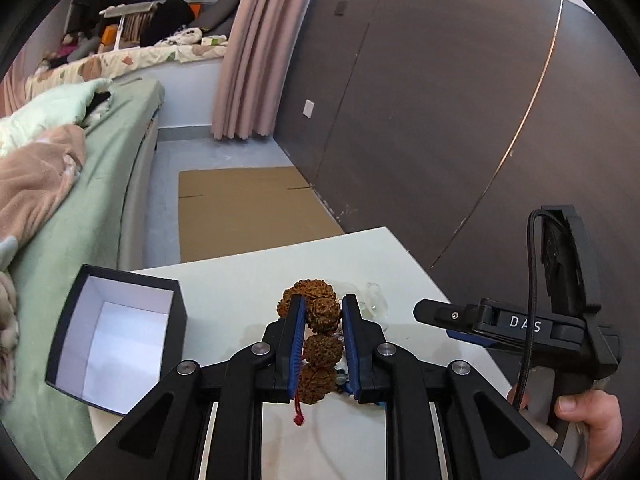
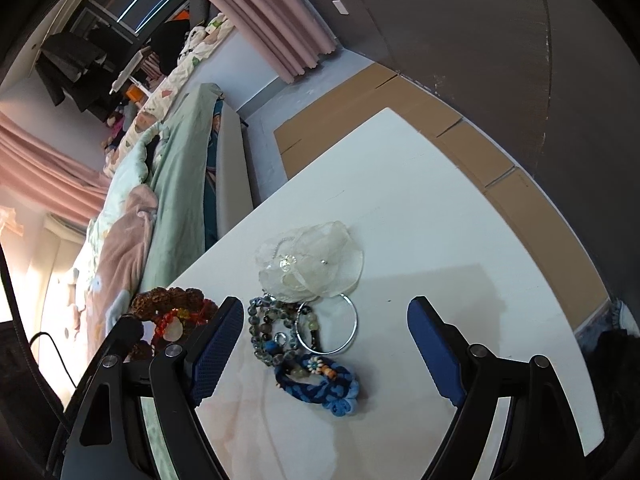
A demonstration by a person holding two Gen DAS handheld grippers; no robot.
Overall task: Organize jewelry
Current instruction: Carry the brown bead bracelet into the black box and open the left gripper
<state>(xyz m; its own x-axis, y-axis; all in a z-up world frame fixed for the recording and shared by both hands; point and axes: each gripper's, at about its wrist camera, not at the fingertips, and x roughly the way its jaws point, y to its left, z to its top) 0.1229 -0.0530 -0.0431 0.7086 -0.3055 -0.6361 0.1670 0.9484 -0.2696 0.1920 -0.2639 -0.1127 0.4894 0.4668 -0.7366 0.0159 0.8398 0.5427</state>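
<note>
My left gripper (image 1: 322, 306) is shut on a brown knobbly seed-bead bracelet (image 1: 320, 346) with a red cord end, held above the white table (image 1: 240, 292). The same bracelet shows at the left of the right wrist view (image 2: 168, 300). An open black box with a white inside (image 1: 120, 332) stands at the table's left edge, left of my left gripper. My right gripper (image 2: 326, 312) is open over a pile: a grey-blue bead bracelet (image 2: 266, 332), a silver bangle (image 2: 352, 320), a blue crocheted band (image 2: 320, 384), a sheer white pouch (image 2: 316, 264), a red bead bracelet (image 2: 176, 320).
A bed with green and pink bedding (image 1: 60, 184) runs along the table's left side. Flattened cardboard (image 1: 248, 212) lies on the floor beyond the table. A dark wall panel (image 1: 440, 100) stands to the right. The right gripper's body (image 1: 520, 324) sits at the table's right edge.
</note>
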